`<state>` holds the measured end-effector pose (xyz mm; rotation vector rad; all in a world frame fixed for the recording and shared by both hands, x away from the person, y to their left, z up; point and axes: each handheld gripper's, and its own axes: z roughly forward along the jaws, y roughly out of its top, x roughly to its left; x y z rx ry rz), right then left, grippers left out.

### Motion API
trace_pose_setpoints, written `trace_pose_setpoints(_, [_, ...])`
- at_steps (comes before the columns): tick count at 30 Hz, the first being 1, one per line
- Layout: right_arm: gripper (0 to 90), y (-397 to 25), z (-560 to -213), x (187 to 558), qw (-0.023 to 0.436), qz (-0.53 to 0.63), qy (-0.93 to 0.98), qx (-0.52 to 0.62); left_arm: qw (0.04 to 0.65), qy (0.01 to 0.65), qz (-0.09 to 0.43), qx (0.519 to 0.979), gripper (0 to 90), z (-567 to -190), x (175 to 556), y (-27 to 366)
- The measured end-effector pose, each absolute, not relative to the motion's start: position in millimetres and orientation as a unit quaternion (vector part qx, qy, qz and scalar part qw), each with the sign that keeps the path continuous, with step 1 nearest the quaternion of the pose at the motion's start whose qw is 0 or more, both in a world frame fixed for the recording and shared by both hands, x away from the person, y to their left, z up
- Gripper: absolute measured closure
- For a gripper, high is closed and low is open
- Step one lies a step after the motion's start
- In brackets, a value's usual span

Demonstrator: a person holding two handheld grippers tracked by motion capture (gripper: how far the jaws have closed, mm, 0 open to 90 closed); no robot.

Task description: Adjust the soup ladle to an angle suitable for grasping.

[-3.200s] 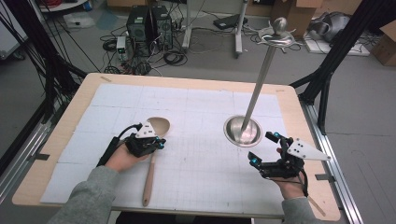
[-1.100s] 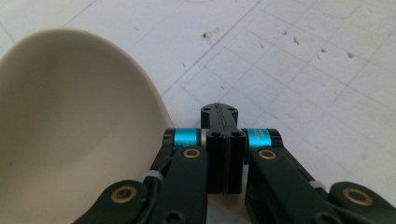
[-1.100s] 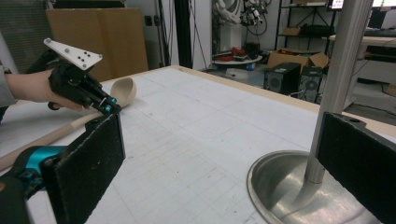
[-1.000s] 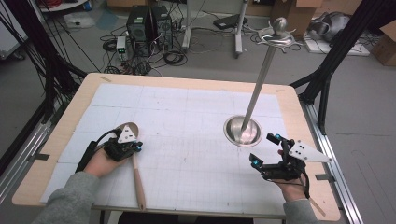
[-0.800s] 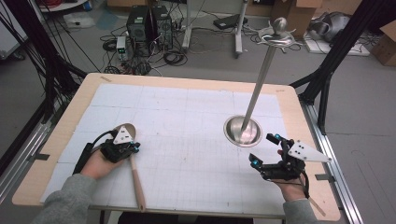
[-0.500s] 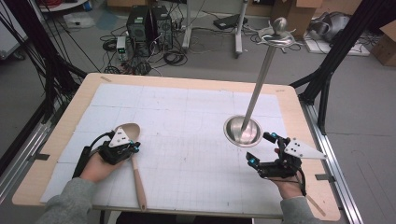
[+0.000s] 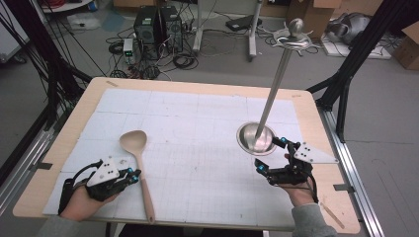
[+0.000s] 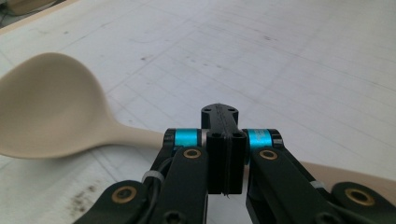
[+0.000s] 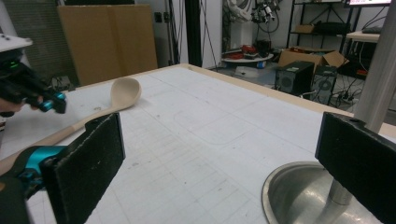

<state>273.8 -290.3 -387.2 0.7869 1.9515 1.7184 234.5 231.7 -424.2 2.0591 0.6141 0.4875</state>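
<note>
High view puts your wooden spoon (image 7: 137, 165) flat on the gridded mat (image 7: 197, 118), bowl toward 12 o'clock and handle toward 6, so the whole shaft lies free for a grasp. Your left gripper (image 7: 129, 176) sits just at the handle's 9 o'clock with its jaws pressed together on nothing. Your right gripper (image 7: 272, 157) waits at 5 o'clock of the metal stand's (image 7: 269, 103) round base, jaws spread wide, likely ready to hang the spoon there.
</note>
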Motion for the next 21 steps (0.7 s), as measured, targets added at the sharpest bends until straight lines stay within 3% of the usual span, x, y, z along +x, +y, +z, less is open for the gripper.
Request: trace_pose_setpoints(21, [0.1,-289.2,-387.0,275.4,0.21,0.62,0.701,0.283,0.434,0.176,0.105,0.877,89.8,-448.8,201.5,231.0])
